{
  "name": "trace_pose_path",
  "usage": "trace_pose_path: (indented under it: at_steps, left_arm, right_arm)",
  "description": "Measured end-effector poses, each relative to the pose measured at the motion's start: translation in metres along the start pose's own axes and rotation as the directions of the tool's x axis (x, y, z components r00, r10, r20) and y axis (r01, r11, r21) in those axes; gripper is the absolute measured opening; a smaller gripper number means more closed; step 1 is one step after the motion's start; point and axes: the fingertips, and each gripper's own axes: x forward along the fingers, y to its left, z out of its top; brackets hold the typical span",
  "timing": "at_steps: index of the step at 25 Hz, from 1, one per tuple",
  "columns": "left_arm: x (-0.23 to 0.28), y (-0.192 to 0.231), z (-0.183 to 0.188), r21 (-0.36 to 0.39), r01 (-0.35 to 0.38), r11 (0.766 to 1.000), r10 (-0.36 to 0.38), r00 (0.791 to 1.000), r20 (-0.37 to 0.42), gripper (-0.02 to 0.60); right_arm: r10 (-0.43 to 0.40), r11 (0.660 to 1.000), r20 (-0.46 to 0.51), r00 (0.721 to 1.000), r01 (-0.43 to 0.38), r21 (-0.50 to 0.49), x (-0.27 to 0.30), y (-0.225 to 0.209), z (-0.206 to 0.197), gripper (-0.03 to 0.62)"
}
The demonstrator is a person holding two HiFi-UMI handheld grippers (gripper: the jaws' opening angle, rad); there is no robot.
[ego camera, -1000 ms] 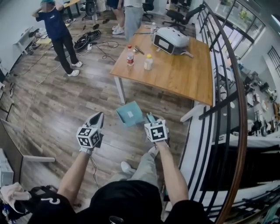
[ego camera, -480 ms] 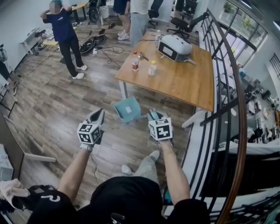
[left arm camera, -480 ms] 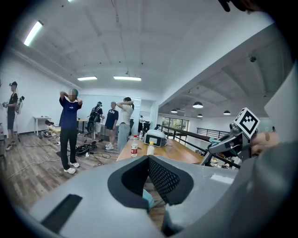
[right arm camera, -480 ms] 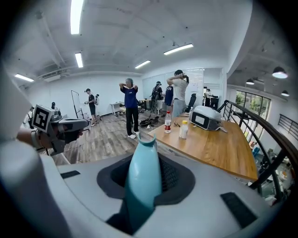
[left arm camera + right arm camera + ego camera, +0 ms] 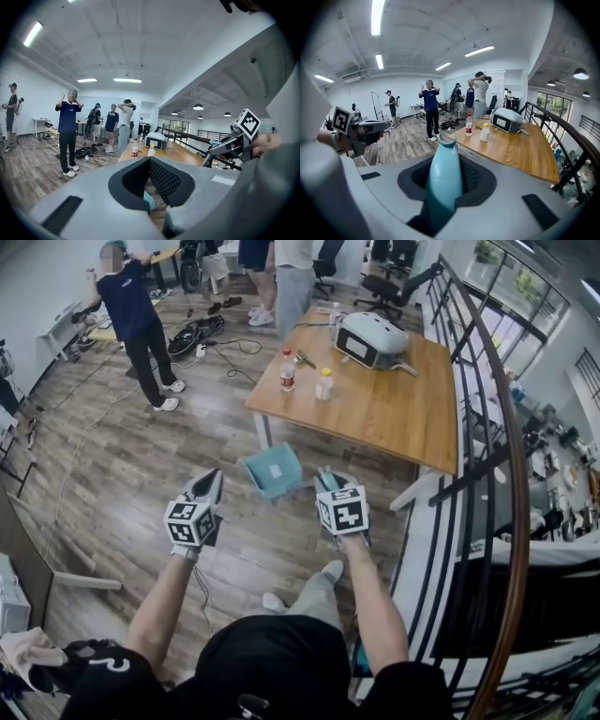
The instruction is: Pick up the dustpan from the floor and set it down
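In the head view, the teal dustpan hangs at the centre of the frame, above the wooden floor and just below the near edge of the table. The right gripper meets it at its right-hand side. The left gripper is to its left, apart from it.

In the left gripper view, the left gripper's dark pads come together at the centre of the frame with nothing between them. A sliver of teal shows below them, likely the dustpan beyond.

In the right gripper view, the right gripper is clamped on a smooth teal handle, which rises from the lower centre of the frame and ends in a small notched tip.

The dustpan looks like thin moulded plastic, so it is probably light and stiff. Its glossy surface may slide in the pads. The handle is the sensible place to hold it, and a grip on its thicker part should stop it twisting. The pan's open end sits away from the grip and may tip downward when the dustpan is lowered.
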Motion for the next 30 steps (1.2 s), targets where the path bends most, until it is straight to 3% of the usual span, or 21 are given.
trace_pose_path:
  at_steps: [17, 30]
  left_arm:
    - [0.008, -0.008, -0.029, -0.044, 0.04, 0.998, -0.04, 0.999, -0.017, 0.0]
    - [0.037, 0.0, -0.103, -0.09, 0.009, 0.996, -0.019, 0.993, -0.114, -0.002]
  right_arm:
    - [0.0, 1.0, -0.066, 0.998, 0.0, 0.005, 0.031, -0.001, -0.035, 0.089]
    - [0.047, 0.999, -0.203, 0.978, -0.042, 0.03, 0.101, 0.004, -0.107, 0.089]
